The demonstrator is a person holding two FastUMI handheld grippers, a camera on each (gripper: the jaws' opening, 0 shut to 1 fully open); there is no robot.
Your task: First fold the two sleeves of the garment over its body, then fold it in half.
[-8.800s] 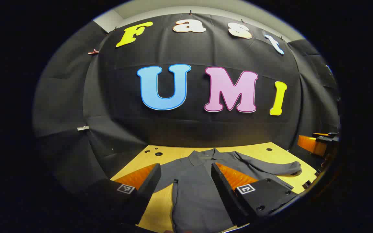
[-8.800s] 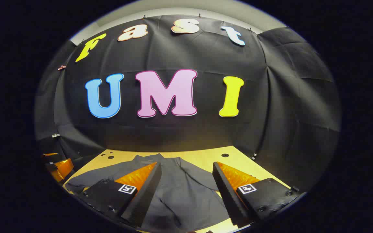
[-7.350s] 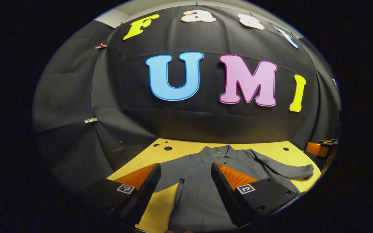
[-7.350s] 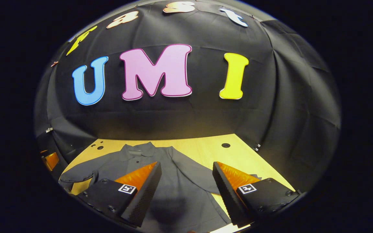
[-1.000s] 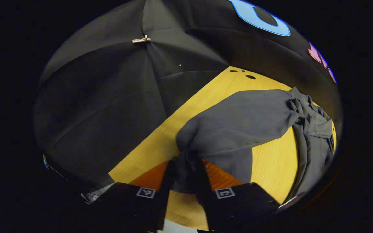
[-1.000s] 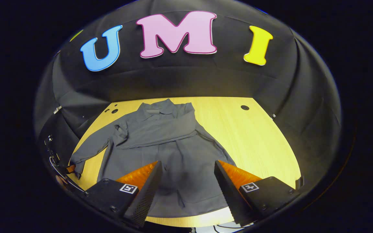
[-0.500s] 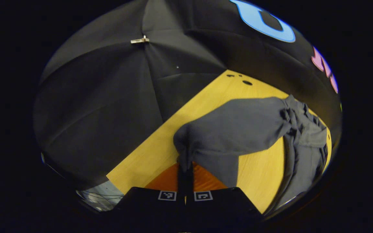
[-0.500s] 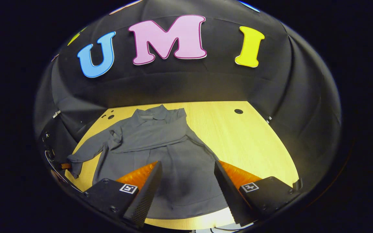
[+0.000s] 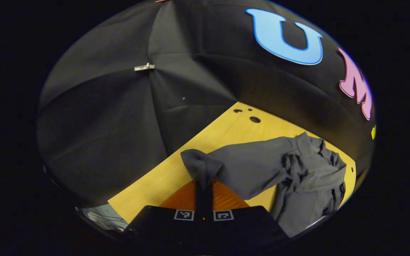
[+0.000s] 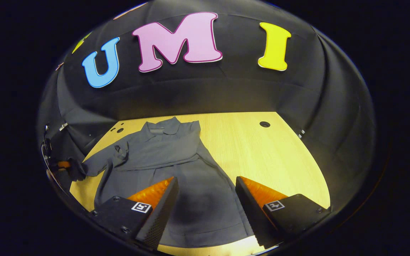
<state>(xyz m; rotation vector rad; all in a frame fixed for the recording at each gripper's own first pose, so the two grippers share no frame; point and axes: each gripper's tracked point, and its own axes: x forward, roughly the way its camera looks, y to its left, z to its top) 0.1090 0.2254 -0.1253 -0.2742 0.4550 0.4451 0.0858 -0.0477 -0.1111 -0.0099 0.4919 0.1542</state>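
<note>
Black cloth backs the bench (image 10: 279,149) where my left gripper (image 9: 204,185), jaws clenched on the garment's (image 10: 162,149) sleeve cuff (image 9: 198,164), must carry it over the body; right gripper (image 10: 205,199) gapes idle.

One grey collared garment (image 10: 176,156) with two long sleeves lies on one wooden table (image 10: 262,153). Two tools are there: the left tool (image 9: 204,193) and the right tool (image 10: 205,209), each with two fingers. The table's far left corner has three small holes (image 9: 254,119), its far right corner one hole (image 10: 264,124).
</note>
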